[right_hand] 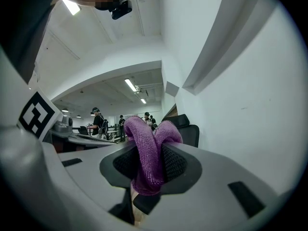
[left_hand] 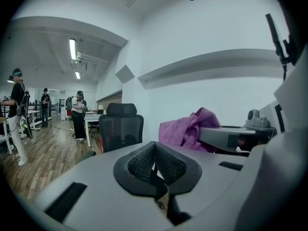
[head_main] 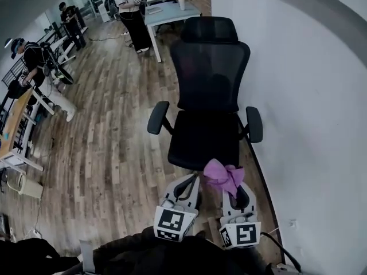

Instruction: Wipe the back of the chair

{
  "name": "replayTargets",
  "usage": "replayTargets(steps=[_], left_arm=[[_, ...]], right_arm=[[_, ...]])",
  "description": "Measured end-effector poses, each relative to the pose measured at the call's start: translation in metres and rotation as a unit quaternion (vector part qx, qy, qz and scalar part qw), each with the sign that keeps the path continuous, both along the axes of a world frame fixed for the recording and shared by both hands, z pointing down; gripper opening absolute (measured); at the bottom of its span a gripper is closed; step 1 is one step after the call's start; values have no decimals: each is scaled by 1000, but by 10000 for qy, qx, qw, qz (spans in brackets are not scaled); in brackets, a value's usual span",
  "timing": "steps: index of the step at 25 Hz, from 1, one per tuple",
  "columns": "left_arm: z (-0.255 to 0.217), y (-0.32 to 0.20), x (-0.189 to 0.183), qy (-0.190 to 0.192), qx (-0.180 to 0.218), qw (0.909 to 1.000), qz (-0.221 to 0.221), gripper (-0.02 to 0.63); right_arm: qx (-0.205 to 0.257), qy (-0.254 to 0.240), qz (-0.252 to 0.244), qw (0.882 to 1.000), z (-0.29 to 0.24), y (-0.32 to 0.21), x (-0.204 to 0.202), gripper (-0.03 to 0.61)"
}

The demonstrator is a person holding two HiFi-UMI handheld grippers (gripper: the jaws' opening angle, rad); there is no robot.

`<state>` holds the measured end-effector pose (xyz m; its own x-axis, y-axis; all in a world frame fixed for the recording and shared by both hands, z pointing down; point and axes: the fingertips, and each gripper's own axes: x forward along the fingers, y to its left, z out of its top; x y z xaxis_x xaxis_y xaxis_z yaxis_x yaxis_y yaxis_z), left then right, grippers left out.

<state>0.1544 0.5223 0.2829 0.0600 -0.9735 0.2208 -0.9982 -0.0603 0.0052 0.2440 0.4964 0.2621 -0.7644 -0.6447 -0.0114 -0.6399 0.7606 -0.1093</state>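
Right claw [head_main: 234, 189] grips a purple cloth [head_main: 221, 175]; left claw [head_main: 190, 182] pressed together, empty. Chair backrest [head_main: 210, 73] stands upright straight ahead, beyond the seat [head_main: 203, 139].

Floor [head_main: 109, 136]: wood planks, laid across the room.
Wall [head_main: 309, 96]: white, at right, crossed by a curved band.
Desk [head_main: 169, 13]: light top, white legs, set far back.
Cup [head_main: 182, 4]: white, stood on desk.
Person [head_main: 131, 16]: black trousers, stood just beside desk.
Second person [head_main: 40, 67]: seen at left, near wooden table [head_main: 14, 125].
Lights [left_hand: 72, 48]: ceiling strips, lit.
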Motion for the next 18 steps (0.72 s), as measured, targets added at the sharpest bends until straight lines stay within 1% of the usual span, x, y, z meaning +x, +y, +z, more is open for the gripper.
replayTargets(steps=[4, 9, 13, 18], left_arm=[[0, -56, -22, 222, 36, 9997, 39, 3], [-2, -120, -66, 402, 74, 9991, 58, 3], [-9, -159, -98, 521, 171, 9984, 98, 3], [-14, -209, -118, 630, 129, 9978, 176, 3]], right_arm=[[1, 205, 3, 9998, -3, -50, -24, 100], [47, 399, -37, 9992, -11, -110, -71, 100], [94, 532, -21, 9985, -18, -146, -104, 100], [166, 671, -39, 9976, -30, -199, -127, 100]])
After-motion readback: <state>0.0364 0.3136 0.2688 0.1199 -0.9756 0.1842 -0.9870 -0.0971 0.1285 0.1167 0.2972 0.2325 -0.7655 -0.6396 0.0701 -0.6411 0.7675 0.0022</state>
